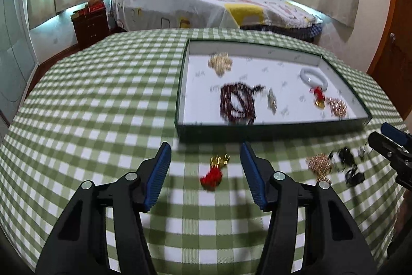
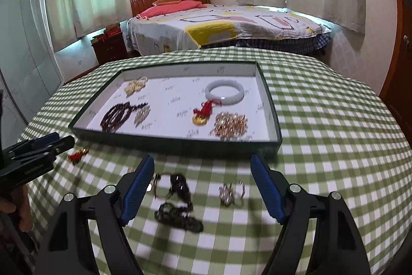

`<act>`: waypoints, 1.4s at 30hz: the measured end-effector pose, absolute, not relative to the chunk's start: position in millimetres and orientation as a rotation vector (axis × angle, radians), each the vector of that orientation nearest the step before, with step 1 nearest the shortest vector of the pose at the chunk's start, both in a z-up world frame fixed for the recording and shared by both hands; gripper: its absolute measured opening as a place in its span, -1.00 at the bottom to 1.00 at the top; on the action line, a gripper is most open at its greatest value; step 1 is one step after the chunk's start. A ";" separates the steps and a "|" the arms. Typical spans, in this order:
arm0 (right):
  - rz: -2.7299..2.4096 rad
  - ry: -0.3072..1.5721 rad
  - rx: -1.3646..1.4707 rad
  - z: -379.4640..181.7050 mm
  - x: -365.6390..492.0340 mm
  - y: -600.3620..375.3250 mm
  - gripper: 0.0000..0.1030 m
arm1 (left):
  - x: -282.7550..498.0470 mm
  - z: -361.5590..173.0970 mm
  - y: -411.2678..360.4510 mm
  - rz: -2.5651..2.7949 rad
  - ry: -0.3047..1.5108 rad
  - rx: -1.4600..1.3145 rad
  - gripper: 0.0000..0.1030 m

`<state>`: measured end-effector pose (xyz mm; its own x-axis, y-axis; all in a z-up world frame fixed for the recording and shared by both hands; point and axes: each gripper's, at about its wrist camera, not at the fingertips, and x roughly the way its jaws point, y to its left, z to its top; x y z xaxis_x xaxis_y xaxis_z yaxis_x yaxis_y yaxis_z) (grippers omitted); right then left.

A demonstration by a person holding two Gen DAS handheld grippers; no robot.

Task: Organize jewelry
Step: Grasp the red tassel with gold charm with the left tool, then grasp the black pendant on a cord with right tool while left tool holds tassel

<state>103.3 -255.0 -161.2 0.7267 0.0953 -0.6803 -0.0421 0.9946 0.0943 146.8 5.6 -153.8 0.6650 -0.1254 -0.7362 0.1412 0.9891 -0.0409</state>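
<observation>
Pickup step: left hand-held gripper (image 1: 206, 159) half open, empty, over red-tassel charm (image 1: 215, 170) just before the tray (image 1: 270, 130); right hand-held gripper (image 2: 202, 172) wide, empty, over black beads (image 2: 177, 202); next close on each.

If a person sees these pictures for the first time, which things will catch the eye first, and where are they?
First comes the shallow dark green tray on the green checked tablecloth, with a white bangle and dark red beads inside. Next is the red tassel charm lying on the cloth before the tray, between the open fingers of the left hand-held gripper. Behind the table stands a bed.
</observation>
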 end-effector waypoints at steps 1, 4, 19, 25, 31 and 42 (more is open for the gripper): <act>0.076 0.757 0.072 -162.8 102.7 -254.6 0.45 | 148.0 -158.6 5.6 -0.151 0.849 0.022 -0.10; 0.076 0.769 0.074 -168.0 98.8 -254.5 0.45 | 148.9 -166.8 6.8 -0.149 0.875 0.016 -0.14; 0.101 0.804 0.070 -178.4 100.6 -249.0 0.42 | 147.0 -176.4 -6.0 -0.182 0.884 0.075 -0.73; 0.130 0.840 0.045 -184.8 109.3 -241.6 -0.01 | 139.9 -170.7 -4.4 -0.183 0.865 0.066 -0.77; 0.142 0.876 0.034 -192.9 115.8 -241.3 -0.23 | 135.7 -168.0 1.1 -0.175 0.862 0.055 -0.77; 0.153 0.894 0.024 -194.6 111.6 -240.5 -0.71 | 133.2 -164.4 1.7 -0.171 0.852 0.054 -0.77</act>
